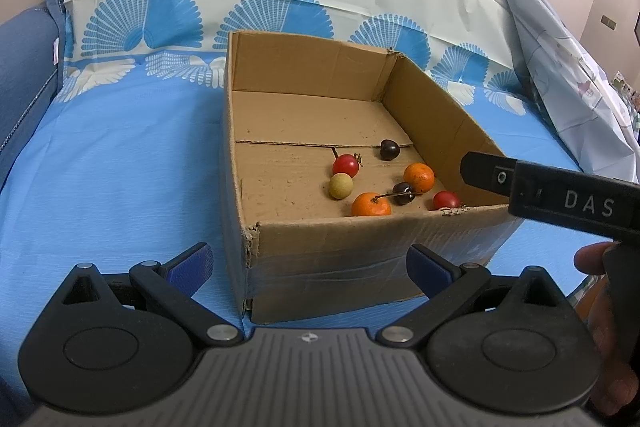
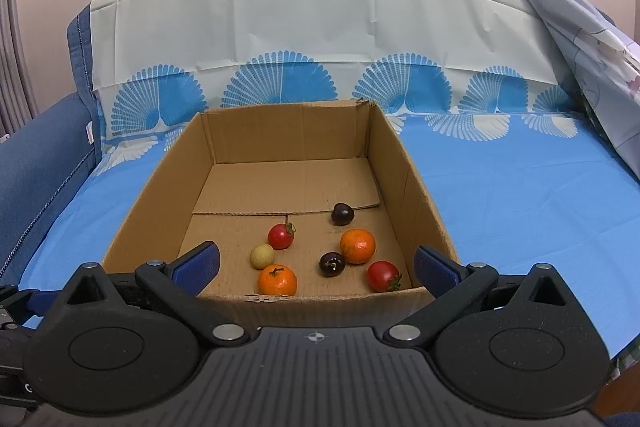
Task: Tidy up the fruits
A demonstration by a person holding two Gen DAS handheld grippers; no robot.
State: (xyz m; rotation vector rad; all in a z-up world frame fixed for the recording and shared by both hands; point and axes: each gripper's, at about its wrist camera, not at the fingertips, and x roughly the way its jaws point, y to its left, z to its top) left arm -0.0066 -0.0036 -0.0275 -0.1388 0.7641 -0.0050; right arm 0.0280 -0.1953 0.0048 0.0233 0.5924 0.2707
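A cardboard box sits on a blue patterned sheet. In the box's near half lie two oranges, two red tomatoes, two dark cherries and a pale fruit. Both the left gripper and the right gripper are spread wide and empty, before the box's near wall.

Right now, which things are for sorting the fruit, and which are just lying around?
For the job:
cardboard box
two oranges
two red tomatoes
two dark cherries
pale yellow fruit
left gripper, open
right gripper, open

Just lying about:
blue cloth
blue cushion
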